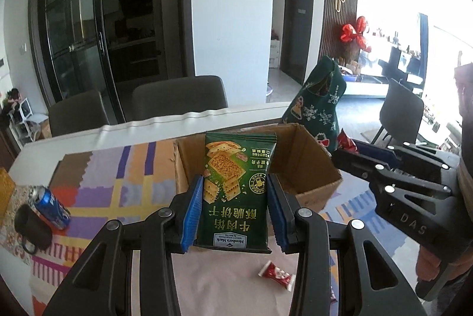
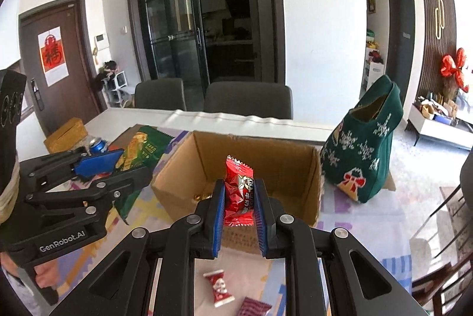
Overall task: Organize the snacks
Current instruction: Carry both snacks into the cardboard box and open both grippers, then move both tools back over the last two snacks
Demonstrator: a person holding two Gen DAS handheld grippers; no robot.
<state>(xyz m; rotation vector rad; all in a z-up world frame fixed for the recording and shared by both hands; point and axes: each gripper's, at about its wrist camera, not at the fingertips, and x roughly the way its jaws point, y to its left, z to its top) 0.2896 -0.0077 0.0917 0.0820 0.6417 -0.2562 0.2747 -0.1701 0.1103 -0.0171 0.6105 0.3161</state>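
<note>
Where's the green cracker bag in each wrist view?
Left wrist: the green cracker bag is centre frame, upside down, clamped in the left gripper, in front of the cardboard box.
Right wrist: the bag is at middle left, held in the left gripper, left of the box.
Shared landmark: the cardboard box.

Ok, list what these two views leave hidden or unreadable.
- Cardboard box floor: both views, near wall and held packets cover most.
- Green stocking bag contents: right wrist view, opening too dark.
- Dark-red wrapper: right wrist view, cut off by bottom edge.
- Blue can label: left wrist view, too small.
</note>
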